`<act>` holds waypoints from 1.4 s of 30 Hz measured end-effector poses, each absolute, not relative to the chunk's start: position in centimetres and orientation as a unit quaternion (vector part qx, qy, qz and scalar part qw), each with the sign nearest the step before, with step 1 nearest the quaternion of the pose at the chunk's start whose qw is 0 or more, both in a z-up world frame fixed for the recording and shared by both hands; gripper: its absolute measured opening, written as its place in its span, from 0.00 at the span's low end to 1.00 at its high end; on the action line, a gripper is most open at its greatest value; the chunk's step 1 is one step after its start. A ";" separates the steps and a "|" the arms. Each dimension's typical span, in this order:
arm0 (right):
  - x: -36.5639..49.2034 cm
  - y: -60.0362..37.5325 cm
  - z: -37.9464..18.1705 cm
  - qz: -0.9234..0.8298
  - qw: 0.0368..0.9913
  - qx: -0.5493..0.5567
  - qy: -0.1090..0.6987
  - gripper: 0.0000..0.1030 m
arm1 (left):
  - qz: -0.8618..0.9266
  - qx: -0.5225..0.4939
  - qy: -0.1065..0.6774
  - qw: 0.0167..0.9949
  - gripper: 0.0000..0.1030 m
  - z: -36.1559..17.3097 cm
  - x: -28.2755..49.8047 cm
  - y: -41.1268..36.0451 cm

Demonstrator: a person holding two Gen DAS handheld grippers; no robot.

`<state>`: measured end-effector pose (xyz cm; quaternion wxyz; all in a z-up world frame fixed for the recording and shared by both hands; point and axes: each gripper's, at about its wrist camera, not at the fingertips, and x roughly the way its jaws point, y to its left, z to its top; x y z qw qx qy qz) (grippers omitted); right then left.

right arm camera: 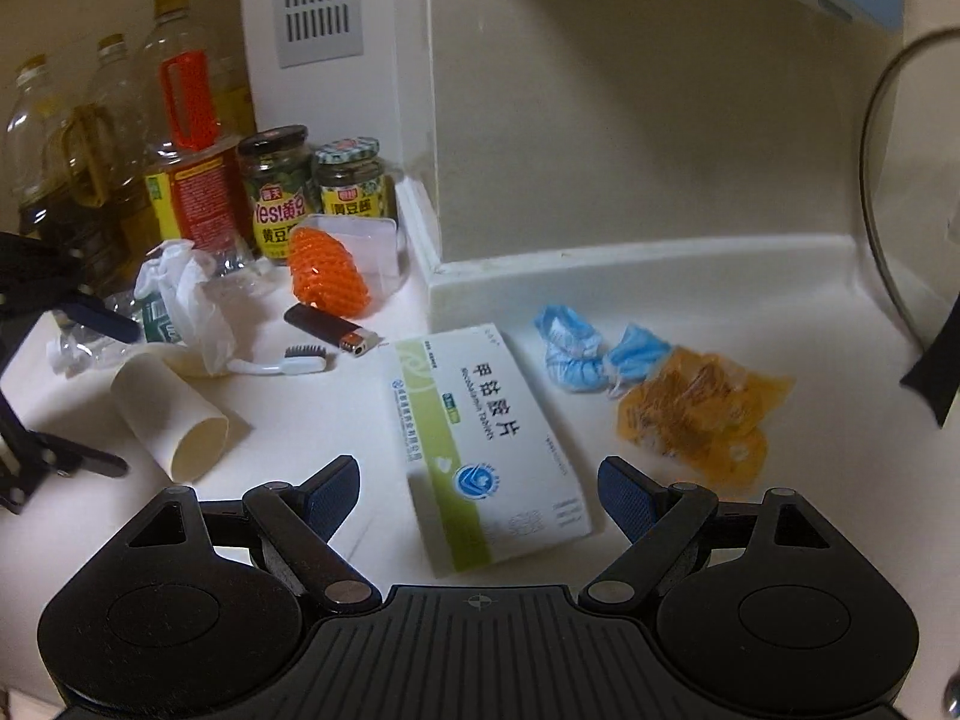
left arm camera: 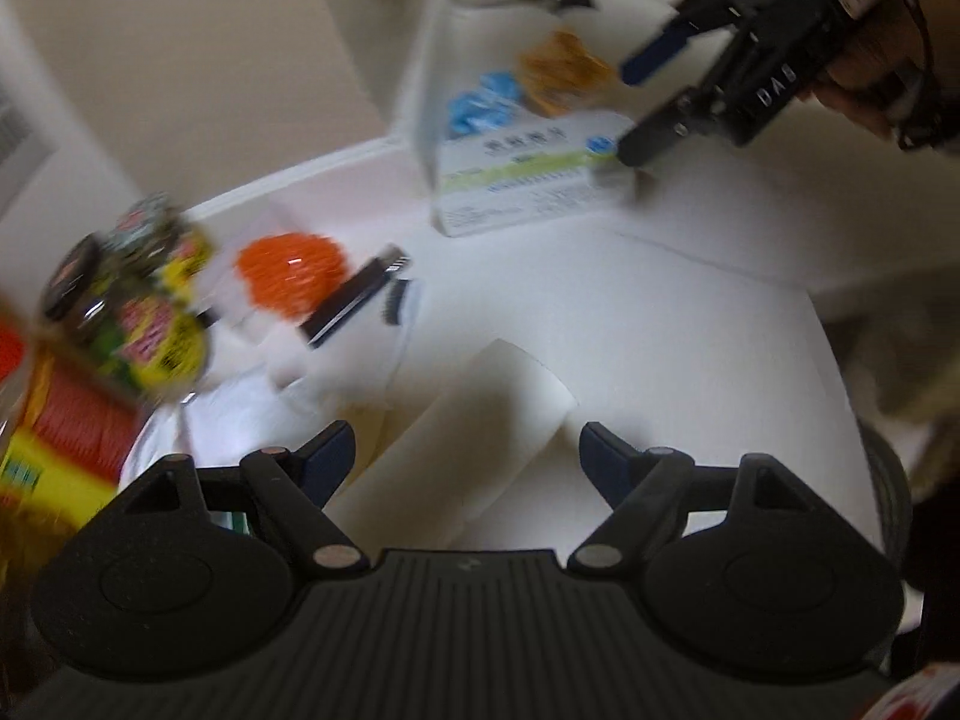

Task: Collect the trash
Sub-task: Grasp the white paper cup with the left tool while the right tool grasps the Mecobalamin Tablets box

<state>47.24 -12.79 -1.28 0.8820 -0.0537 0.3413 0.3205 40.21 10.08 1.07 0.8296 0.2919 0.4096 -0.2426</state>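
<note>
A white paper cup (left arm camera: 480, 420) lies on its side on the white counter (left arm camera: 690, 330), just ahead of my left gripper (left arm camera: 468, 455), which is open above it. The cup (right arm camera: 168, 414) also shows at the left of the right wrist view, between the left gripper's fingers (right arm camera: 99, 319). A white and green medicine box (right arm camera: 480, 438) lies flat between the spread fingers of my open right gripper (right arm camera: 480, 483), and the pads stand off its sides. In the left wrist view the right gripper (left arm camera: 636, 102) hovers at the corner of the box (left arm camera: 528, 180).
Blue crumpled covers (right arm camera: 570, 354) and an orange wrapper (right arm camera: 696, 414) lie right of the box. A lighter (right arm camera: 330, 330), toothbrush (right arm camera: 282, 363), orange mesh (right arm camera: 327, 276), white plastic (right arm camera: 180, 294) and a crushed bottle (right arm camera: 84, 342) sit near jars (right arm camera: 282, 192) and oil bottles (right arm camera: 186, 138). A glass lid (right arm camera: 888, 180) stands right.
</note>
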 end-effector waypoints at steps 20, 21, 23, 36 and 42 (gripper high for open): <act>51.7 -8.3 -3.1 0.341 0.854 -0.135 0.368 0.84 | -0.173 0.084 0.524 0.830 0.45 0.2 40.8 12.1; 52.0 -8.2 -3.3 0.342 0.852 -0.134 0.373 0.84 | -0.165 0.078 0.518 0.836 0.45 0.4 40.7 12.1; 52.3 -8.0 -3.6 0.342 0.848 -0.133 0.382 0.83 | -0.149 0.062 0.509 0.846 0.45 0.5 40.6 12.2; 49.1 -9.9 -3.2 0.344 0.843 -0.124 0.395 0.71 | -0.113 0.058 0.489 0.863 0.45 -0.2 40.7 10.5; 48.9 -9.7 -3.7 0.340 0.847 -0.126 0.389 0.79 | -0.104 0.059 0.487 0.865 0.45 -0.7 41.1 10.5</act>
